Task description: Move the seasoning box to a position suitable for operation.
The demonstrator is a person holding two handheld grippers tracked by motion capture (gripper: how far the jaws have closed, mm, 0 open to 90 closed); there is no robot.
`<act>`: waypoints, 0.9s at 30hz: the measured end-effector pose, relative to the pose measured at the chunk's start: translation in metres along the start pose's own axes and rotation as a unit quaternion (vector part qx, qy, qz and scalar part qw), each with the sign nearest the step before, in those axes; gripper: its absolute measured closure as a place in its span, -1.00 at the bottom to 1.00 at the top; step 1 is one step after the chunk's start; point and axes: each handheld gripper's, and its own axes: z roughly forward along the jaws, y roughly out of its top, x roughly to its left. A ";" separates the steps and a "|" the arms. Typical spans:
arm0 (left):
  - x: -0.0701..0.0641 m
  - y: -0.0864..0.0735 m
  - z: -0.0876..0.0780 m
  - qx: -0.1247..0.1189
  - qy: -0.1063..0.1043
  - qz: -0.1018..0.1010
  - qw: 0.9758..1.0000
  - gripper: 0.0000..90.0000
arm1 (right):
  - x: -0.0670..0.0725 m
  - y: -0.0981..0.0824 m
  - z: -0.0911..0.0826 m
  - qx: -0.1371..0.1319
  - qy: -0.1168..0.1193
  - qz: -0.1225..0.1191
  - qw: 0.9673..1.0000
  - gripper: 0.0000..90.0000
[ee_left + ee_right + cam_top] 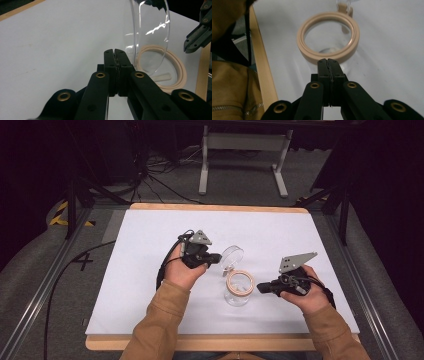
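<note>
while both of the person's tan-sleeved forearms (162, 320) are reaching in from the near edge of the white-topped desk (150, 250), the right hand-held gripper (261, 288) is sitting with its black jaws pressed together on nothing, its tip pointing at the beige rubber-like sealing ring (328, 37) around the mouth of the clear glass jar (239, 290). that jar is standing near the middle of the desk, between the two hands, apparently open. just beyond it, the clear round glass lid (231, 255) is tilting up and back from the far side of the rim, seemingly hinged there. the left hand-held gripper (217, 258) is also resting with its jaws together and empty, its tip just beside the lid's left edge. farther off, a grey metal frame stand (245, 160) is standing on the floor behind the desk.

the step in hand is looking like closing the jar. to do it well, the left tip should be nudging the lid's upper edge gently forward and down, while the right tip is bracing the jar's side below the ring so the glass is not sliding or tipping. slow pressure is mattering here; smooth glass is likely slipping off closed jaws.
</note>
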 end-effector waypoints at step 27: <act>-0.014 0.006 0.002 0.018 -0.019 0.026 0.999 0.94 | 0.008 0.003 0.009 -0.001 0.032 0.001 0.999 1.00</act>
